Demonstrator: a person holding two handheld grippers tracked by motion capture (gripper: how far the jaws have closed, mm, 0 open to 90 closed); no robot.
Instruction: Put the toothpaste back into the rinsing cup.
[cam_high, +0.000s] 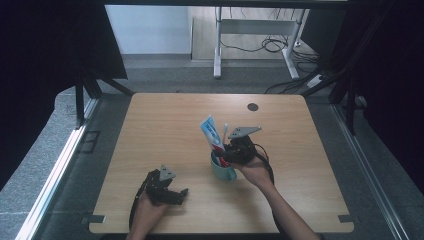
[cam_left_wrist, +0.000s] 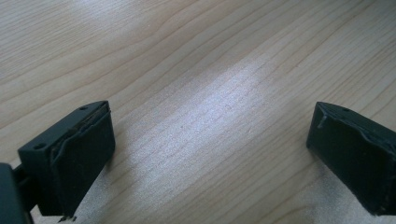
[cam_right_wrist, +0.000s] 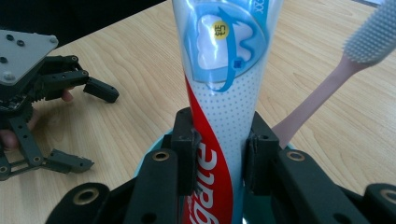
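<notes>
— Two grippers: where, how?
— Right gripper (cam_right_wrist: 219, 154) pinches the toothpaste tube (cam_right_wrist: 223, 93) standing in the teal cup (cam_high: 223, 171), mid-counter (cam_high: 150, 125). Left gripper (cam_high: 167, 189) spread, near the front edge; far half bare.

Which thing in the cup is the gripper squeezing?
The toothpaste tube. The right gripper's jaws press its sides, while the pink toothbrush leans free beside it in the teal cup.
</notes>
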